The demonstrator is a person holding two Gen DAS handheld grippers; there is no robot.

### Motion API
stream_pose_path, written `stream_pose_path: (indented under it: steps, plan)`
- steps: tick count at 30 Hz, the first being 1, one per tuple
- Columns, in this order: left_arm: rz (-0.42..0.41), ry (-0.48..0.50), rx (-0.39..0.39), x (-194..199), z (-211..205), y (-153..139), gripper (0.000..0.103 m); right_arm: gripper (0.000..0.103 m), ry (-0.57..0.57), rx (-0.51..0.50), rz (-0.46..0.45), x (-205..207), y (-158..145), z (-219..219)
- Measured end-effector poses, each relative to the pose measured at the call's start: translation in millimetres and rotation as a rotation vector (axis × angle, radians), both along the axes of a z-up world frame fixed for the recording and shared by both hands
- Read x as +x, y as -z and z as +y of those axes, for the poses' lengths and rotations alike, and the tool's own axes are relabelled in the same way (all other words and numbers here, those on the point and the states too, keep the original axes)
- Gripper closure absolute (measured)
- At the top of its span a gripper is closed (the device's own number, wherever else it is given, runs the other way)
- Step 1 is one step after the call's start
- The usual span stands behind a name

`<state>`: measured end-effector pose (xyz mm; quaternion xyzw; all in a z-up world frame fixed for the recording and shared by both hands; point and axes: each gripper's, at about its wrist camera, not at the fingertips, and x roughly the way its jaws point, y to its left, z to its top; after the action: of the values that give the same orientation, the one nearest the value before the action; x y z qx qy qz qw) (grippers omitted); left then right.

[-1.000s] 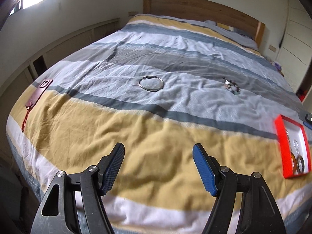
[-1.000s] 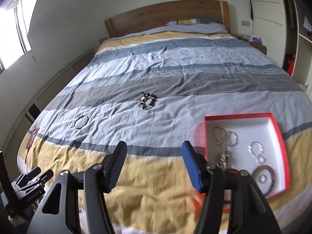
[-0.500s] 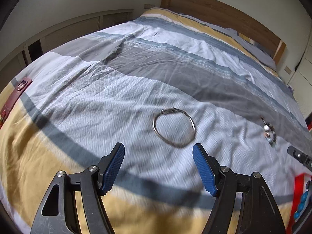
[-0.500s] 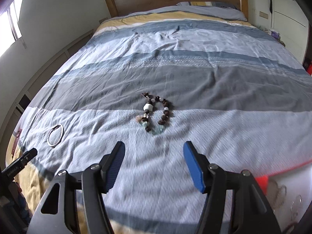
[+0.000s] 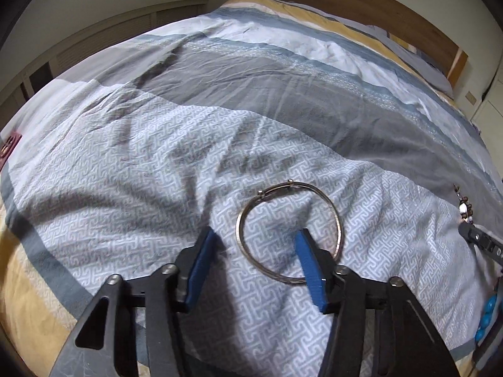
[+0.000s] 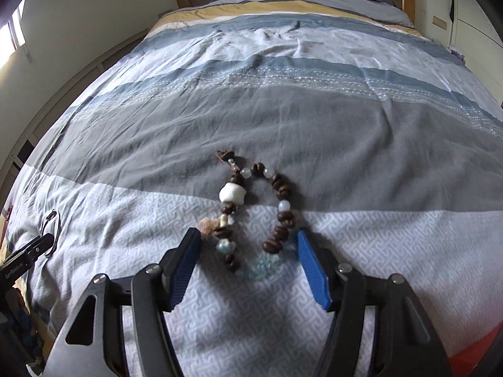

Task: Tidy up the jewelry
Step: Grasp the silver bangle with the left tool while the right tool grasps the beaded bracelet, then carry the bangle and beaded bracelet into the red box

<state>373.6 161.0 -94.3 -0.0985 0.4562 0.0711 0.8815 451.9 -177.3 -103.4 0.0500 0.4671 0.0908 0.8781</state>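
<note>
You brought each gripper low over its own piece, so that both pieces could be picked from the bedcover [image 5: 157, 163] in the same moment, I think. Your left gripper [image 5: 253, 253] was released, its jaws wide apart. The metal bangle [image 5: 290, 231] lay flat on the patterned stripe, and your right finger stood inside the ring while the left finger was outside, at about 9 o'clock from it; so the near-left part of the rim was between them. Your right gripper [image 6: 248, 253] was also released and held nothing. The bead bracelet [image 6: 254, 210] lay folded across the border of the grey and patterned stripes, its lower end between the fingers and the rest going toward 12 o'clock. I could not tell whether the fingers touched the beads.
</note>
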Motion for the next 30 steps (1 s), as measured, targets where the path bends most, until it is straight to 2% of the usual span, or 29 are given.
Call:
stream_pose_path:
  steps: [4,7,9,11,14,16,21,30]
  plan:
    - [-0.011,0.025,-0.022,-0.5,-4.2,0.8,0.08,0.04,-0.004,0.01,0.015,6.9,4.5,0.8]
    - [-0.018,0.049,-0.083,-3.4,-6.4,-0.1,0.095,0.042,-0.02,-0.01,0.018,7.1,4.7,3.3]
    - [-0.018,0.07,-0.121,-6.5,-11.3,-1.0,0.098,0.048,-0.03,-0.005,0.022,5.5,4.8,3.2]
    - [-0.018,0.096,-0.13,-10.7,-21.6,-3.3,0.098,0.072,-0.024,0.016,0.03,3.2,3.5,-1.2]
    - [-0.021,0.124,-0.134,-17.5,-34.7,-7.8,0.099,0.089,-0.006,0.071,0.044,-3.5,0.5,-10.6]
    - [-0.024,0.142,-0.123,-24.0,-43.0,-11.6,0.099,0.092,-0.001,0.088,0.045,-11.4,-2.4,-13.8]
    - [-0.03,0.175,-0.086,-39.5,-57.1,-23.4,0.099,0.092,-0.019,0.099,0.022,-38.8,-17.4,-10.9]
    - [-0.063,0.207,-0.013,-77.9,-69.4,-54.4,0.1,0.092,-0.035,0.119,-0.036,-89.4,-59.0,-10.6]
